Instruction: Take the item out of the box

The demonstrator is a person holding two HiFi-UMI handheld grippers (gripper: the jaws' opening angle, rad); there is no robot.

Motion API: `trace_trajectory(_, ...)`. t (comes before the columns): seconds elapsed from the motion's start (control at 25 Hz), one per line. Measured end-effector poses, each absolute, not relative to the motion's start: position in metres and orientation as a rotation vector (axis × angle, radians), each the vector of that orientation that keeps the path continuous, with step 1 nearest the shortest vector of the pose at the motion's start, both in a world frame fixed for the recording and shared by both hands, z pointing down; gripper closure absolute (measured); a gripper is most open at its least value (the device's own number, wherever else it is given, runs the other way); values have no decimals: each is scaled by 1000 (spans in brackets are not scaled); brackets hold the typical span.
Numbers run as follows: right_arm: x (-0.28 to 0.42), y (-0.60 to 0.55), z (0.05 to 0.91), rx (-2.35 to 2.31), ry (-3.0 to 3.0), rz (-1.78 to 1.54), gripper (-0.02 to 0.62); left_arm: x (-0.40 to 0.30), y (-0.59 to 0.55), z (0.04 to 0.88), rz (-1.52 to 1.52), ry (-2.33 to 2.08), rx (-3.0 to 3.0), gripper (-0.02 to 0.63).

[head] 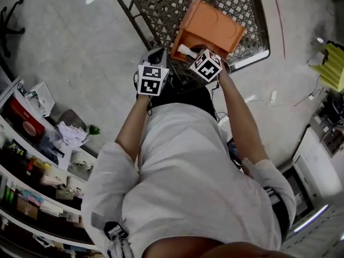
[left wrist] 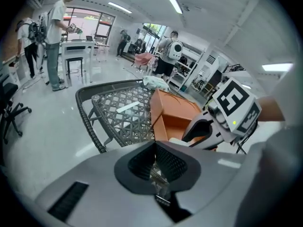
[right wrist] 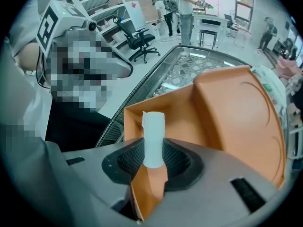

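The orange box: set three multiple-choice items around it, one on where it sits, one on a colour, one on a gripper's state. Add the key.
1. Where does the orange box sit?
A. On the dark mesh table
B. On the bare floor
C. On a shelf

2. What colour is the item between the jaws of the right gripper?
A. Black
B. White
C. Green

3. How does the left gripper stand?
A. Clamped on the box's wall
B. Jaws together at the tips, nothing held
C. Holding the item

Key:
1 A, since the head view shows the box on the table's lattice top.
2 B, since the right gripper view shows a white piece pinched between the pads, just above the box's wall edge.
3 B, since the left gripper view shows the pads meeting, with only the lattice seen past them.
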State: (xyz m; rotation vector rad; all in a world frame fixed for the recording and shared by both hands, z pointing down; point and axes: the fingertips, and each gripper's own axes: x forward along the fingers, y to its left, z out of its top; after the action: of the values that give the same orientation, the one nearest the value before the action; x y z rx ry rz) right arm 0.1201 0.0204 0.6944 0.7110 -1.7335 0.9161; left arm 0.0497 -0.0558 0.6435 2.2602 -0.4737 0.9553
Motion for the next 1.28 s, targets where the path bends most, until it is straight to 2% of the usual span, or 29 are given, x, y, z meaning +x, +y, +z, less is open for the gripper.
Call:
trace_trajectory(0.88, 166, 29, 633, 1689, -1631, 909, 486, 86, -71, 627, 1142, -215, 2479, 596)
trace_trajectory(1.28, 169, 75, 582, 2156, -1549, 819, 485, 94, -25, 576, 1003, -179, 2684, 596)
